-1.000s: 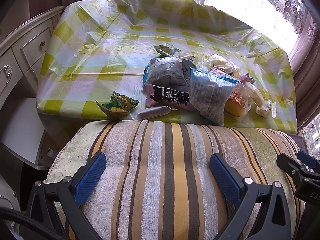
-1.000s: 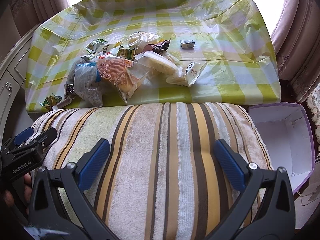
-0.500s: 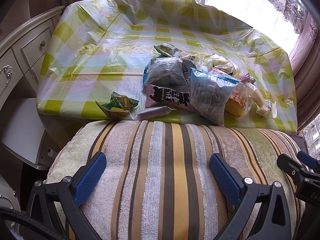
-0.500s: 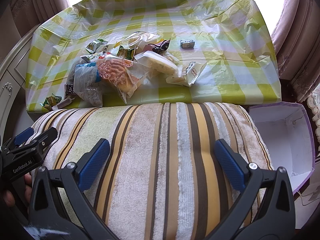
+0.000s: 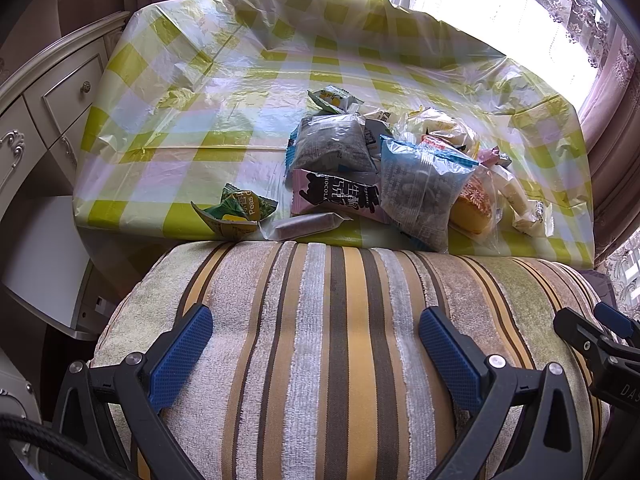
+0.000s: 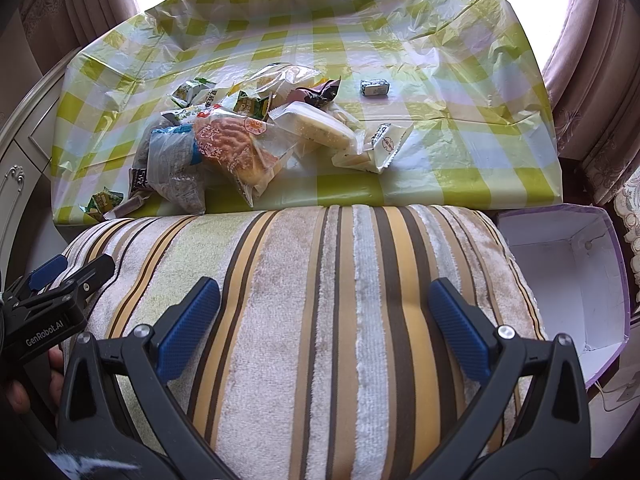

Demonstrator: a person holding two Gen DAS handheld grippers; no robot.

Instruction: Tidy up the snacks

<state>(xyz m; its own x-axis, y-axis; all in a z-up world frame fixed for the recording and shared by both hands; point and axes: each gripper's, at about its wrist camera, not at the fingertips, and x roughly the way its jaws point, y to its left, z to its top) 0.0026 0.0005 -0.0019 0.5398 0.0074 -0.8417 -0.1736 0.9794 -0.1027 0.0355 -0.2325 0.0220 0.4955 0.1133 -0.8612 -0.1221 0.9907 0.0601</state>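
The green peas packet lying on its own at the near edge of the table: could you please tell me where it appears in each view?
Left wrist view: the peas packet sits left of centre, at the tablecloth's near edge.
Right wrist view: the same packet is small, at far left, on the near corner.
Shared landmark: the grey stick wrapper just right of it in both views.

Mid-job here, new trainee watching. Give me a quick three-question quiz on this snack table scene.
1. True or false: the left gripper is holding a snack.
2. Which lies apart from the snack pile: A) the small silver packet, B) the round cake?
3. Fill in: the open box beside the striped cushion looks ____.

Key: 1 false, both it and the right gripper are open and holding nothing. 2 A. 3 empty.
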